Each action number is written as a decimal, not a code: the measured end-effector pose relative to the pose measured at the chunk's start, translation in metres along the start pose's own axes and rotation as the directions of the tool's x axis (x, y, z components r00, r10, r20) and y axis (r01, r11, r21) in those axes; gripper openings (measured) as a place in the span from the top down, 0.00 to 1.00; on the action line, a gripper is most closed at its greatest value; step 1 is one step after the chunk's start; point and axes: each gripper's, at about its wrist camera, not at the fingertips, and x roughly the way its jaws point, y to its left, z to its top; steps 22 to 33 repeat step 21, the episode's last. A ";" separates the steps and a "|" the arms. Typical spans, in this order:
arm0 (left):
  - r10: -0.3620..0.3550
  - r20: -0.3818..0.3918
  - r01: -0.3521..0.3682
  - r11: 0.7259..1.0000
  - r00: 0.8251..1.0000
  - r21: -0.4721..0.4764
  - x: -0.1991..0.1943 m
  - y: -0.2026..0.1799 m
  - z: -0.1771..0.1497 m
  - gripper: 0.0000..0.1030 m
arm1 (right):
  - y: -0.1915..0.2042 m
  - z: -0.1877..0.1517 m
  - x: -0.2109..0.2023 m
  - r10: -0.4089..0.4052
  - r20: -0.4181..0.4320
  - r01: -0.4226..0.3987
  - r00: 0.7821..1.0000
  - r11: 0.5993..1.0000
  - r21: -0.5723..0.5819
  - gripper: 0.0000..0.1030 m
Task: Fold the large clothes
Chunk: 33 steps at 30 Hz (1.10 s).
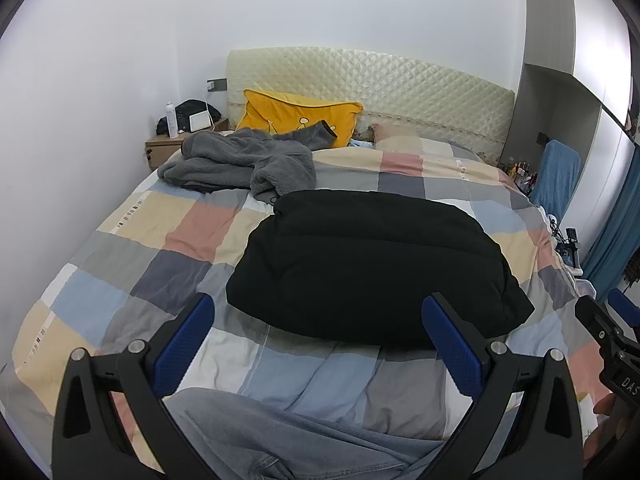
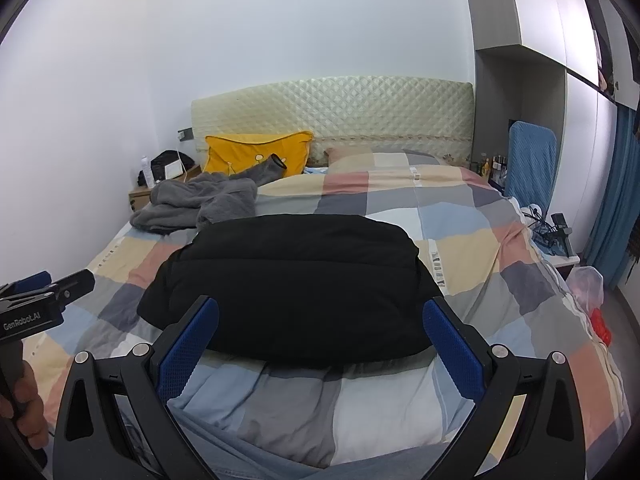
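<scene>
Black folded jacket [image 1: 372, 268] details lost in darkness; left gripper [image 1: 319, 340], right gripper [image 2: 320, 340] fingers wide, empty.

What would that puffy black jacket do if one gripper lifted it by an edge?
The black jacket looks padded and folded into a bundle, so it would probably sag and unfold. Its puffiness suggests it is light for its bulk. Pushed, it would likely slide over the checked duvet rather than roll.

Even, soft indoor light; sharp focus; strong fisheye bending, dark vignette at corners; faint shadows.
</scene>
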 end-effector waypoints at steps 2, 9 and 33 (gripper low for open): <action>0.001 0.000 -0.001 1.000 1.000 0.001 0.000 0.000 0.000 0.00 | 0.000 0.000 0.000 0.006 -0.005 -0.006 1.000 1.000 0.000 0.00; -0.001 0.000 0.001 1.000 1.000 -0.002 -0.001 0.000 -0.001 0.00 | 0.000 0.000 0.000 -0.006 -0.003 0.006 1.000 1.000 0.002 0.00; -0.005 -0.004 0.005 1.000 1.000 -0.001 -0.003 0.000 -0.003 0.00 | 0.004 -0.002 -0.001 -0.008 -0.006 0.008 1.000 1.000 0.003 0.00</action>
